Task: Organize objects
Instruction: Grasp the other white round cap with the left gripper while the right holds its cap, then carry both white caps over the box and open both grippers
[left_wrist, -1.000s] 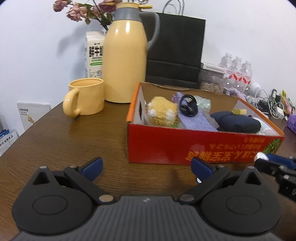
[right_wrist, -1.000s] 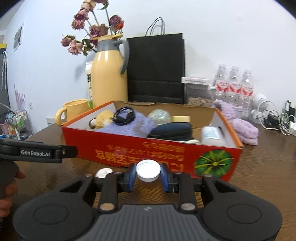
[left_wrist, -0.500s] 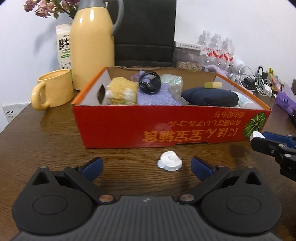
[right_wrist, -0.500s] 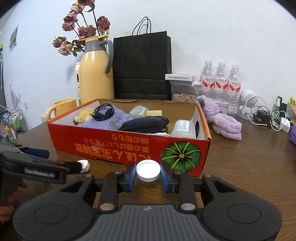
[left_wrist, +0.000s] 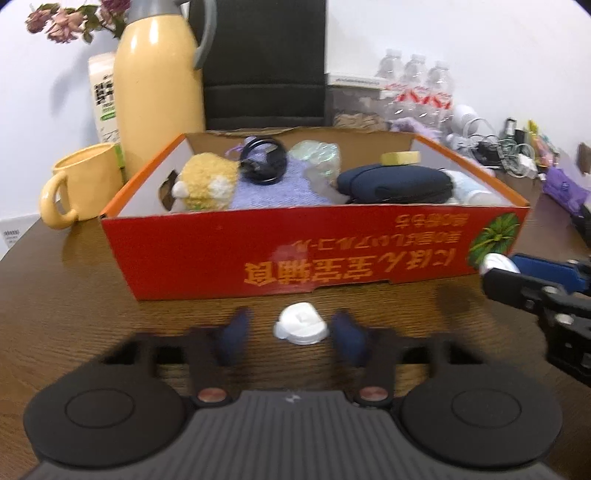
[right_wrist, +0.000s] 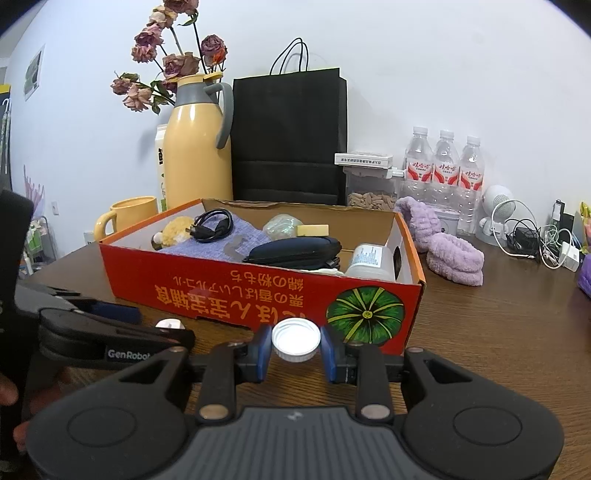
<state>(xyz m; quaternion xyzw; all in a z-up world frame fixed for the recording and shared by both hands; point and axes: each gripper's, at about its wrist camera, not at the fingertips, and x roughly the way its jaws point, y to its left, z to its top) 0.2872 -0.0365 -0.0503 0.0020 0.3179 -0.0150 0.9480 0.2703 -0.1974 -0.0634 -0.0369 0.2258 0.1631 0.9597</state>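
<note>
Brown wood-grain tabletop (left_wrist: 74, 314) is filling the left wrist view, where the left gripper (left_wrist: 295, 338) has just been closing around a small white plastic clip (left_wrist: 301, 328) lying at six o'clock of the red cardboard box (left_wrist: 314, 251); the blurred pads are not yet pressing it, and I judge it light, stiff and slippery, best pinched across its flat sides. Across in the right wrist view, the right gripper (right_wrist: 296, 349) is clenching a white bottle cap (right_wrist: 296, 341) by its ribbed rim at six o'clock of the box, a light rigid piece.
</note>
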